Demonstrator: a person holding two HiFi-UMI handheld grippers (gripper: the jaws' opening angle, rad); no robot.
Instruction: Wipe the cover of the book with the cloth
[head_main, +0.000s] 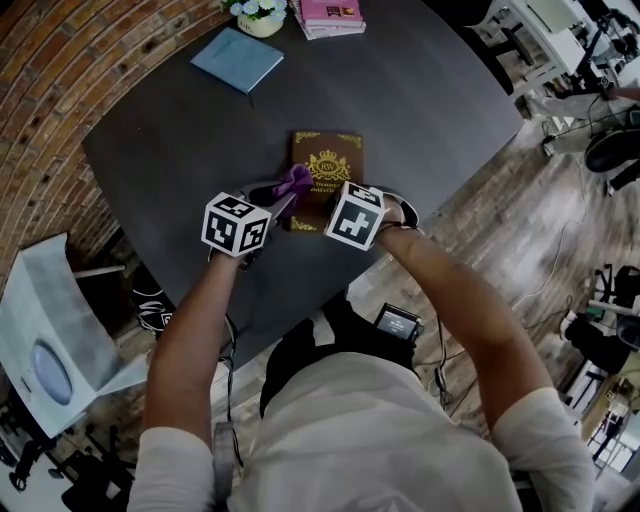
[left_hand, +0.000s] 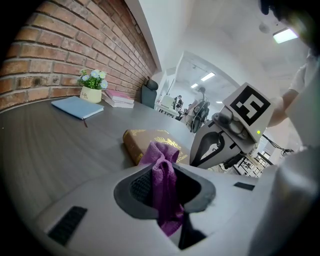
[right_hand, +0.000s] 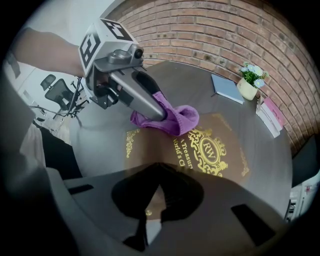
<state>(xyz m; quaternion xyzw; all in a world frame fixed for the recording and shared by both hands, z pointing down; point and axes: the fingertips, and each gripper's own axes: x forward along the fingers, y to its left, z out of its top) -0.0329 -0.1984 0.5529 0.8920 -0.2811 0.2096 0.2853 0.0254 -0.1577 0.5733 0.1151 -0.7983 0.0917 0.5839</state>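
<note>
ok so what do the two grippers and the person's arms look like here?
They match: the left gripper and right gripper have light grey moulded bodies and dark jaw pads. Each is topped by a white cube printed with black square markers. A small green light shows on the right one. The person wears pale short sleeves, forearms bare.

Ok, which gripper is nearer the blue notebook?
Left. The left gripper, shut on the purple cloth, is over the near left part of the book, toward the blue notebook; the right gripper, shut, is at its near edge, farther off.
</note>
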